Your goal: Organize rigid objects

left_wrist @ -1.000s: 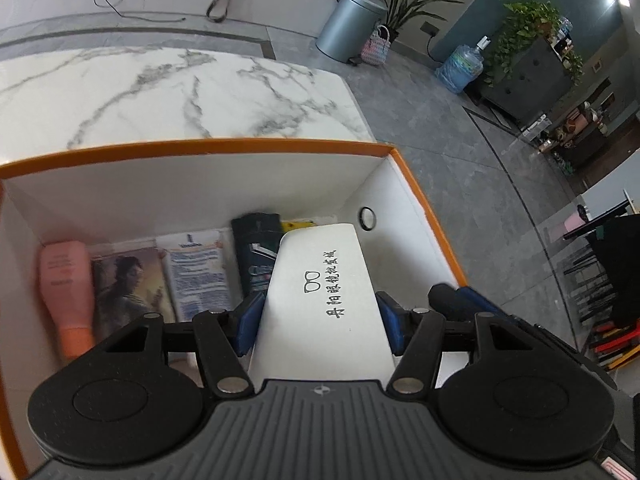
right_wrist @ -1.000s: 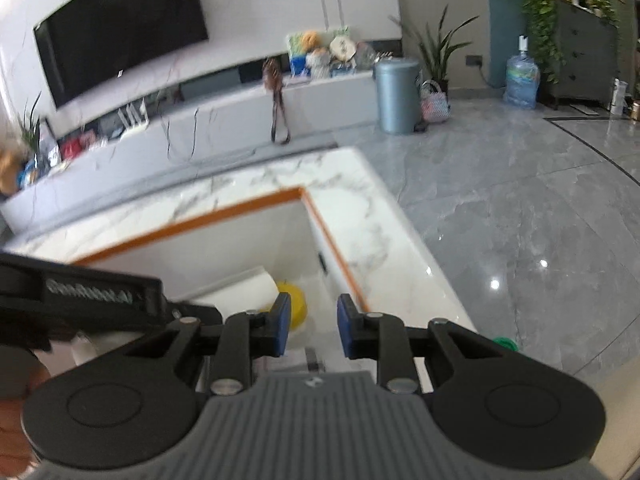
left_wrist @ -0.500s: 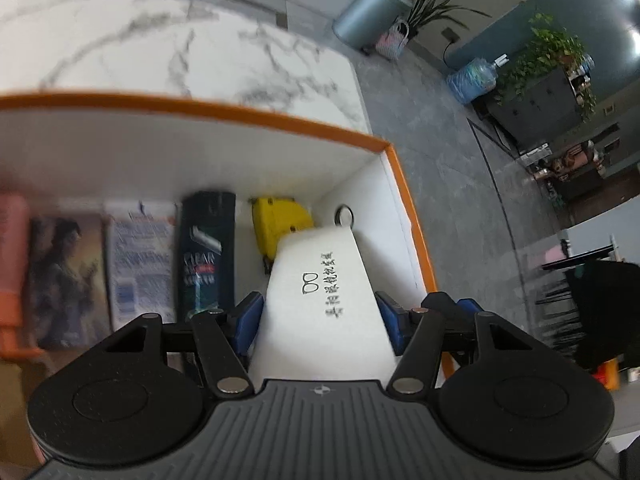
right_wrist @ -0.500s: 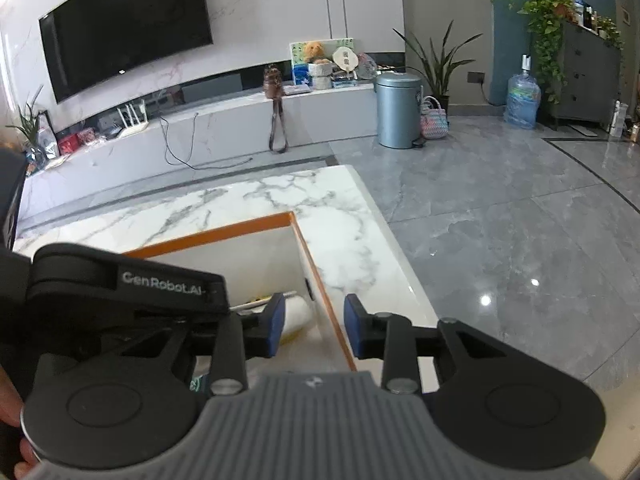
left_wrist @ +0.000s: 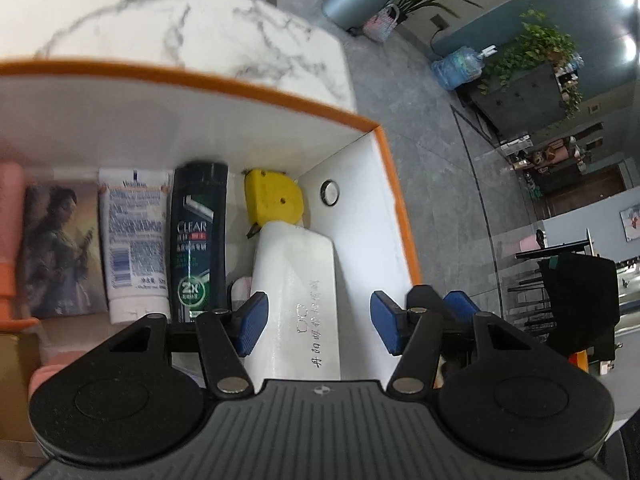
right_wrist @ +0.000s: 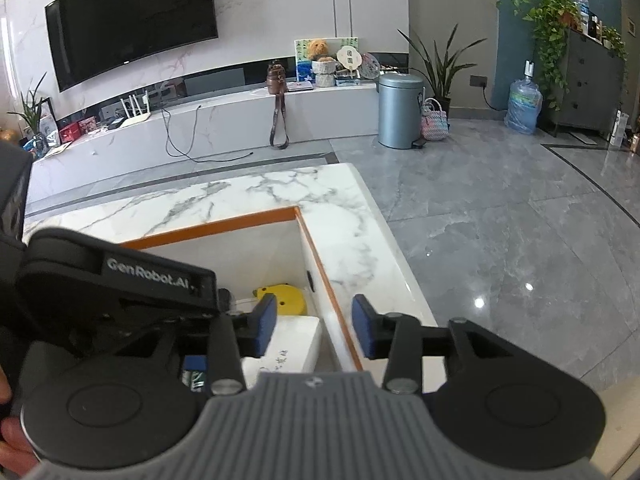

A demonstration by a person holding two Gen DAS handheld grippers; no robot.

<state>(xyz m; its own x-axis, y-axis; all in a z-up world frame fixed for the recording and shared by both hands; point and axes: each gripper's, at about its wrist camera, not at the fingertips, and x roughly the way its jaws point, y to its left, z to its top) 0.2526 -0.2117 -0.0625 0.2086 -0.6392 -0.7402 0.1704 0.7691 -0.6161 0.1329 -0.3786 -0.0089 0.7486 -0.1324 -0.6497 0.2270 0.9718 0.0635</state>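
Note:
An orange-rimmed white box holds a row of items. Beside its right wall a white glasses case lies tilted, its far end against a yellow tape measure. My left gripper straddles the case. The left pad is at the case's side, the right pad stands clear of it, and white wall shows in the gap. In the right wrist view the case and tape measure lie below. My right gripper hovers over the box's right rim, its jaws opening with nothing between them.
Left of the case lie a dark green shampoo bottle, a white tube, a picture card and a pink bottle. The box sits on a marble table, with grey floor past the table's right edge.
The case no longer fills the left jaws: it has sunk lower into the box, toward the tape measure. The right jaws have spread apart and the right view has lifted.

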